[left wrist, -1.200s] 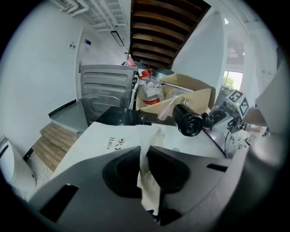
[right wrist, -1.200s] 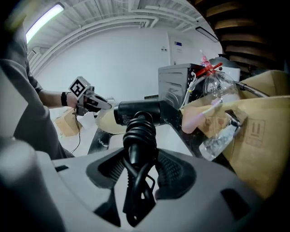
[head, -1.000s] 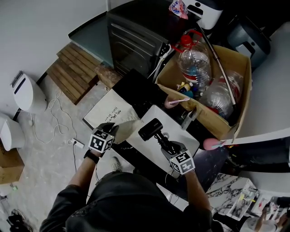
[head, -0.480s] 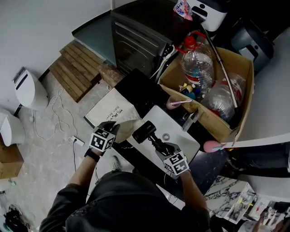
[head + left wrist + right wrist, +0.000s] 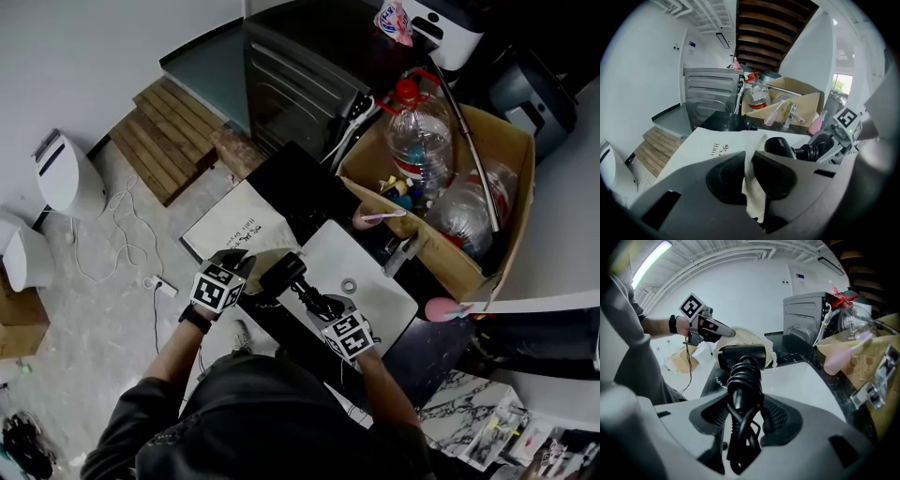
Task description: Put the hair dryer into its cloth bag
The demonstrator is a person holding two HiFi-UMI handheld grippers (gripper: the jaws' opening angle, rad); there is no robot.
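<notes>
Now, left gripper [image 5: 751, 174]: jaws nearly together, pinching a fold at the rim of the cloth bag [image 5: 696, 149] — pale fabric hangs between the pads.
Bag's place: cream with dark lettering, spread at the left edge of the black counter [image 5: 305, 187], its near edge bunched up at the left gripper.
Right gripper [image 5: 743, 414]: jaws set wide and clamped on the handle of the hair dryer [image 5: 740, 357], with the black cord [image 5: 743, 380] coiled round that handle and pressed between the pads.
Dryer's place: out ahead of the right gripper, barrel crosswise, head right at the bag's raised edge and just beside the left gripper's tips.
In or out: can't tell whether the head is past the rim — handle and cord are plainly outside.
Backdrop: white board [image 5: 384, 295] on the counter, cardboard box [image 5: 450, 261] beyond it.
</notes>
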